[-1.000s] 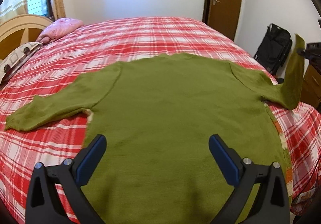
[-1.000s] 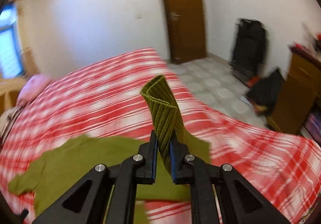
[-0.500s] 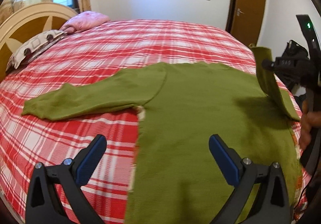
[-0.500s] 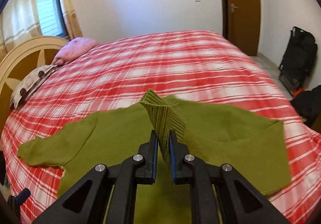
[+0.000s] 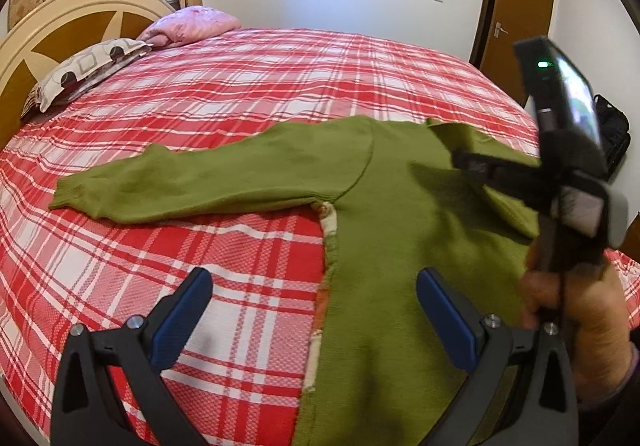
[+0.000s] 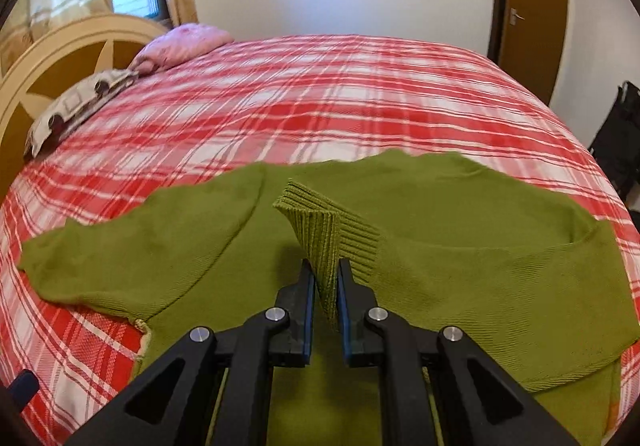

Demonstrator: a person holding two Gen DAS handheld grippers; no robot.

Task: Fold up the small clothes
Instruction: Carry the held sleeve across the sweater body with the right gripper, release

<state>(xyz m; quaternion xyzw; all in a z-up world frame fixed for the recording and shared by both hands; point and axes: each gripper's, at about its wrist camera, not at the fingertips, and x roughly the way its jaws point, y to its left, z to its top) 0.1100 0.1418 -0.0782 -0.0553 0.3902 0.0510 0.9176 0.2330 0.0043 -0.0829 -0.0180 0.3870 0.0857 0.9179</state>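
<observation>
An olive green sweater (image 5: 384,230) (image 6: 200,254) lies flat on the red plaid bed (image 5: 248,86) (image 6: 320,94). Its left sleeve (image 5: 184,186) stretches out sideways. My right gripper (image 6: 325,278) is shut on the ribbed cuff (image 6: 320,230) of the other sleeve (image 6: 500,274), which is folded over the sweater's body. In the left wrist view that gripper (image 5: 460,158) comes in from the right, held by a hand (image 5: 580,310). My left gripper (image 5: 312,310) hovers open above the sweater's left side edge, nothing between its blue fingers (image 5: 444,310).
A pink pillow (image 5: 192,24) and a patterned pillow (image 5: 84,70) lie by the curved headboard (image 5: 48,34) at far left. A brown door (image 5: 516,6) and a black bag (image 5: 612,138) stand beyond the bed on the right.
The right gripper has carried the cuff down and leftward over the sweater's body, laying the sleeve across it. The left gripper has shifted left, toward the sweater's left edge.
</observation>
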